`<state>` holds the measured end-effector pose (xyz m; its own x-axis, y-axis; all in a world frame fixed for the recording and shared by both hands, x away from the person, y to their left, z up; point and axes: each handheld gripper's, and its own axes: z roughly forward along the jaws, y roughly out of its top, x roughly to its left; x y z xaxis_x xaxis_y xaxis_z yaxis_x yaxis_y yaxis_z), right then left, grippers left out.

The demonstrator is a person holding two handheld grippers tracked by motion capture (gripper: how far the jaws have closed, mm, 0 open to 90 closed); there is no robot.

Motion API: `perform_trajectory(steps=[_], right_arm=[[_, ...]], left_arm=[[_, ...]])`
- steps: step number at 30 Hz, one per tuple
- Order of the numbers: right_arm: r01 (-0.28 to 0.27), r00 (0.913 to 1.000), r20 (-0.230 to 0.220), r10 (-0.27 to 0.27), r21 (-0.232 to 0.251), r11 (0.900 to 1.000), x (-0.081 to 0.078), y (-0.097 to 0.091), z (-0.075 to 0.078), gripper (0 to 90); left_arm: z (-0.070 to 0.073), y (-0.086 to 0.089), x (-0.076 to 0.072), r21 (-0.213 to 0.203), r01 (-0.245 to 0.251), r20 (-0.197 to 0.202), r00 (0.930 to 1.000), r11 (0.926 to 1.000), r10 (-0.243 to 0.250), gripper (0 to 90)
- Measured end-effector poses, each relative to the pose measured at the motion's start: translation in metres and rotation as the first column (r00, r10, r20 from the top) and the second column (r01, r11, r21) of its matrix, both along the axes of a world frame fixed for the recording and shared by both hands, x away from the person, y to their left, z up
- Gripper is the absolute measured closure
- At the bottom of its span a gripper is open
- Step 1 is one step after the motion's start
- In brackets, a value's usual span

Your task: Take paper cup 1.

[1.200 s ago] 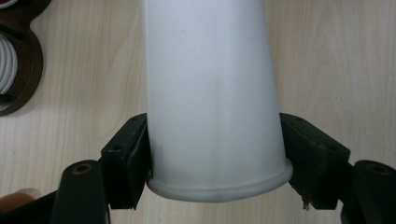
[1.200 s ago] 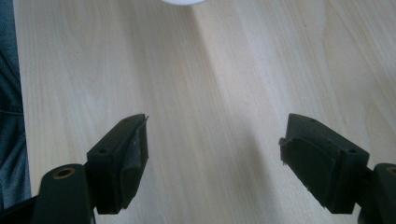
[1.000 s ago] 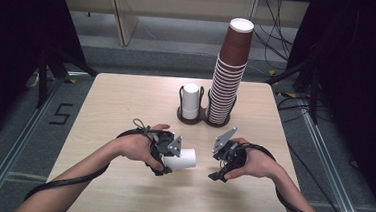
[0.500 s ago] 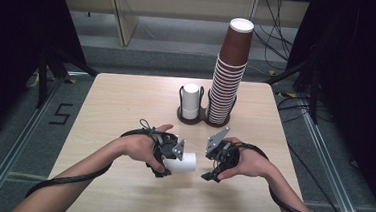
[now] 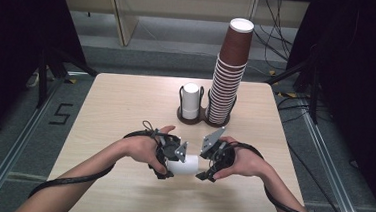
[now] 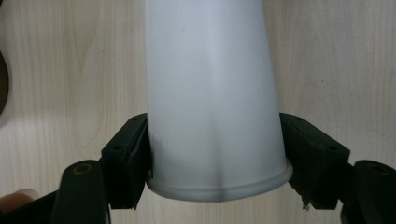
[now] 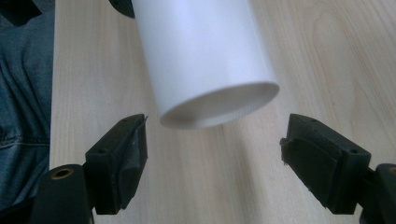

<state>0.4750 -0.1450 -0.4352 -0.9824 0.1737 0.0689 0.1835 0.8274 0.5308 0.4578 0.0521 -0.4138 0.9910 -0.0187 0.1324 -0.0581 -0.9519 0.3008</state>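
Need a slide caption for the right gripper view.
Right gripper, jaws open, faces the base end of a white paper cup above the wooden table.

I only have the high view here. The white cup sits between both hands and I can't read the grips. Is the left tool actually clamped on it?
Observer: Yes. In the left gripper view the left tool has both pads pressed on the sides of the white cup, just above its rolled rim.
Operator: And the right tool, is it on the cup too?
Observer: No. In the right gripper view the right tool stands open, with gaps between both pads and the cup's recessed base end.
Operator: Is the cup being squashed?
Observer: Slightly, it seems: the left gripper view shows a faint crease running up from the rim.
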Motion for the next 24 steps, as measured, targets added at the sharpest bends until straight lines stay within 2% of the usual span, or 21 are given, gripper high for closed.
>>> perform_trajectory(steps=[2, 9, 11, 12, 13, 14, 15, 16, 18, 20, 21, 22, 23, 24], right_arm=[[0.005, 0.9998, -0.017, -0.005, 0.004, 1.0, -0.002, 0.003, 0.001, 22.1], [-0.018, 0.9998, 0.0, 0.018, 0.013, 0.9998, -0.001, 0.007, 0.004, 22.0], [-0.009, 0.9998, -0.016, 0.009, 0.017, 0.9998, -0.002, 0.007, 0.004, 22.0], [-0.006, 0.9998, -0.018, 0.006, 0.015, 0.9999, -0.002, 0.008, 0.003, 22.0], [-0.022, 0.9997, -0.004, 0.022, 0.02, 0.9996, -0.002, 0.009, 0.003, 22.0], [-0.005, 0.9999, -0.011, 0.005, 0.01, 0.9999, -0.003, 0.009, 0.003, 22.0], [-0.026, 0.9996, 0.006, 0.026, 0.015, 0.9996, -0.002, 0.01, 0.003, 21.9], [-0.014, 0.9998, -0.012, 0.014, 0.009, 0.9999, -0.003, 0.01, 0.002, 21.9], [-0.034, 0.9994, 0.005, 0.034, 0.018, 0.9993, -0.002, 0.012, 0.002, 21.9], [-0.012, 0.9997, -0.019, 0.012, 0.009, 0.9999, -0.004, 0.013, 0.002, 21.9], [-0.034, 0.9994, -0.008, 0.034, 0.021, 0.9992, -0.002, 0.015, 0.001, 21.9], [-0.048, 0.9989, 0.001, 0.048, 0.022, 0.9986, -0.002, 0.015, 0.001, 21.9], [-0.025, 0.9996, -0.014, 0.025, 0.015, 0.9996, -0.004, 0.016, 0.001, 21.9], [-0.024, 0.9997, -0.005, 0.024, 0.016, 0.9996, -0.004, 0.016, 0.001, 21.9]], left_arm=[[0.0, -0.001, 0.0, 0.005, 0.008, -0.002, 1.0, 1.0, -0.008, 29.4], [0.001, -0.004, -0.001, 0.003, 0.018, -0.002, 0.9998, 0.9998, -0.018, 29.5], [0.001, -0.005, -0.001, -0.001, 0.019, -0.004, 0.9998, 0.9998, -0.019, 29.6], [0.0, -0.007, 0.001, -0.01, 0.054, 0.006, 0.9985, 0.9985, -0.054, 29.6], [0.001, -0.007, -0.001, -0.005, 0.034, 0.011, 0.9994, 0.9994, -0.034, 29.6], [0.0, -0.007, -0.001, -0.01, 0.033, 0.016, 0.9993, 0.9994, -0.033, 29.6], [0.0, -0.008, -0.001, -0.02, 0.035, 0.008, 0.9994, 0.9992, -0.035, 29.7], [0.0, -0.008, -0.001, -0.016, 0.039, 0.01, 0.9992, 0.9991, -0.039, 29.7], [0.0, -0.009, 0.0, -0.021, 0.045, 0.017, 0.9988, 0.9987, -0.045, 29.7], [-0.001, -0.01, 0.0, -0.021, 0.057, 0.023, 0.9981, 0.9982, -0.056, 29.7], [-0.001, -0.009, -0.002, -0.013, 0.028, -0.007, 0.9996, 0.9995, -0.028, 29.7], [-0.002, -0.009, -0.002, -0.013, 0.028, -0.009, 0.9996, 0.9995, -0.028, 29.8], [-0.002, -0.008, -0.002, -0.014, 0.028, -0.01, 0.9996, 0.9995, -0.028, 29.7], [-0.002, -0.009, -0.001, -0.021, 0.04, -0.007, 0.9992, 0.999, -0.04, 29.8]])
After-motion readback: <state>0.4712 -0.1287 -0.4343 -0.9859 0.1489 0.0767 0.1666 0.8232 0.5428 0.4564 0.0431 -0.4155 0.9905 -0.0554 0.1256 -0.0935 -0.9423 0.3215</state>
